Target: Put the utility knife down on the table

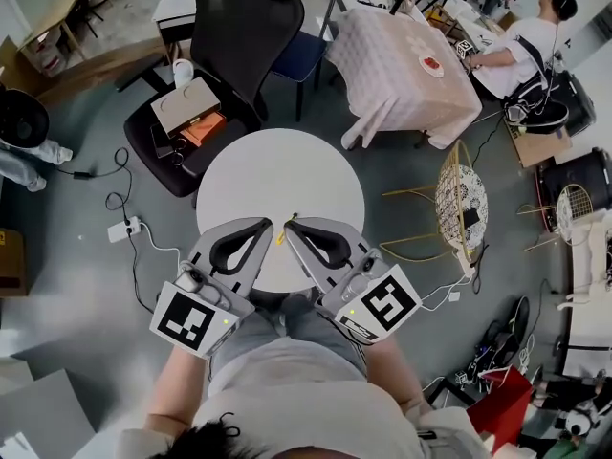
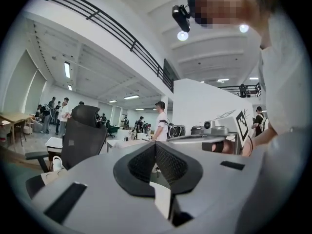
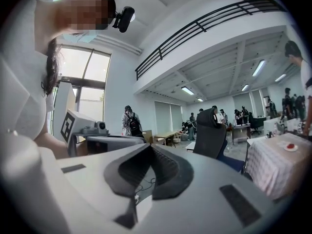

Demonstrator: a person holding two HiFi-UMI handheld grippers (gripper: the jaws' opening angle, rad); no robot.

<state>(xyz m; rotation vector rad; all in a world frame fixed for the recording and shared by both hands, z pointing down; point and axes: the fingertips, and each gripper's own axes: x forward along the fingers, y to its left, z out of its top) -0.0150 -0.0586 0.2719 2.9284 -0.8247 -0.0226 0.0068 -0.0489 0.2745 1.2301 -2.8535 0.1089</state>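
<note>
L gripper, R gripper both closed, yellow utility knife between tips, white table below

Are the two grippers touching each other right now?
Apart. The head view shows white table and the yellow utility knife between the tips of the left gripper and the right gripper.

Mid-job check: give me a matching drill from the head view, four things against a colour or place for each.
Things:
1. knife
2. round table
3. office chair
4. power strip

Descriptions:
a. black, beyond the table
b. on the floor, left of the table
c. small and yellow
d. white top

Pairs: 1-c; 2-d; 3-a; 4-b
</note>
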